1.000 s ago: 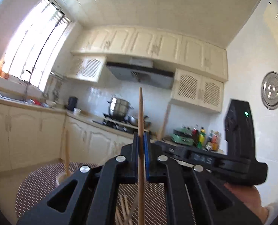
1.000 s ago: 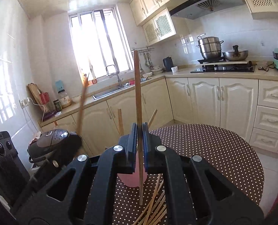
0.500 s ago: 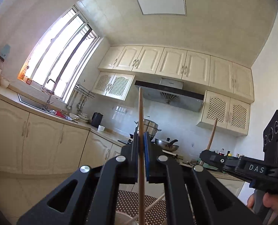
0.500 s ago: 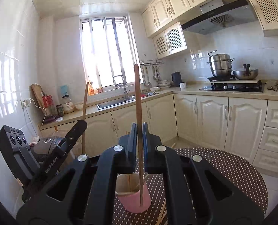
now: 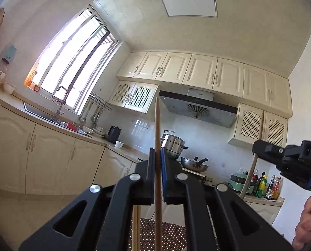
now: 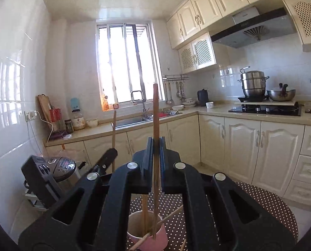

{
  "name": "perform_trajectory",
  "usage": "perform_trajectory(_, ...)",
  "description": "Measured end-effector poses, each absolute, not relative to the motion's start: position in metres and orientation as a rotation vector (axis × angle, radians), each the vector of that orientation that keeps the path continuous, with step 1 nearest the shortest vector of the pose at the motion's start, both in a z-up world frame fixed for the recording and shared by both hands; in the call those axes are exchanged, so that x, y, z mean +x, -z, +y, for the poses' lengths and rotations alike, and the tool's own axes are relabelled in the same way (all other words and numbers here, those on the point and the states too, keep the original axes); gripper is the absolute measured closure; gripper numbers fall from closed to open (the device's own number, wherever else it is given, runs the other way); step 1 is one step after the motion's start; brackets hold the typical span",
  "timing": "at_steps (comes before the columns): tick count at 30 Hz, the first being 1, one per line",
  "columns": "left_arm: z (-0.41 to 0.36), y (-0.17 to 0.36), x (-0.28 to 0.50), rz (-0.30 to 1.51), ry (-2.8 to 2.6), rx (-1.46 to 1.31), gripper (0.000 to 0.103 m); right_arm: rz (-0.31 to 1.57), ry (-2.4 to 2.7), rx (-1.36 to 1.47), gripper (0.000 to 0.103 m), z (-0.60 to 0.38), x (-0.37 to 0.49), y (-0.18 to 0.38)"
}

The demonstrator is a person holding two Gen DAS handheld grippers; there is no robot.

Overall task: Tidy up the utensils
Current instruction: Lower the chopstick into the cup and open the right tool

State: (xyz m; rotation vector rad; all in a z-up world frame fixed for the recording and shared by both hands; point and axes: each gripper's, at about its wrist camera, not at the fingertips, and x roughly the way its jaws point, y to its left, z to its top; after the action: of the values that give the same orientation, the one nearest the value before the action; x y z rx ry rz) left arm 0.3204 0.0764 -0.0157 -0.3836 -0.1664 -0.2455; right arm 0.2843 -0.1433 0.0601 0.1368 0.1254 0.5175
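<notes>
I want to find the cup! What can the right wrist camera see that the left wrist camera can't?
Only the right wrist view shows the pink cup with chopsticks in it, the right gripper's chopstick lowered over it, and the rice cooker. Only the left wrist view shows the sauce bottles and ceiling light. Both show the steel pot, the sink tap, the dotted table, and each gripper shut on a chopstick.

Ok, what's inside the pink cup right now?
The pink cup holds two chopsticks: one upright, one leaning across the rim. The right hand-held gripper's chopstick dips in. The cup's bottom is hidden.
</notes>
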Motion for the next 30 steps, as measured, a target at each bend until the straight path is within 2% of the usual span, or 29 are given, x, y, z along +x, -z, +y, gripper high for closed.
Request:
perform_trajectory(9, 0.07, 0.027, 0.322, -0.168, 0.224, -0.34, 0.097, 0.074, -0.527, 0.132, 0.097, -0.138, 0.29, -0.063)
perform_trajectory(30, 0.064, 0.038, 0.334, -0.162, 0.203, -0.303, 0.097, 0.158, -0.569, 0.114, 0.097, -0.134, 0.31, -0.031)
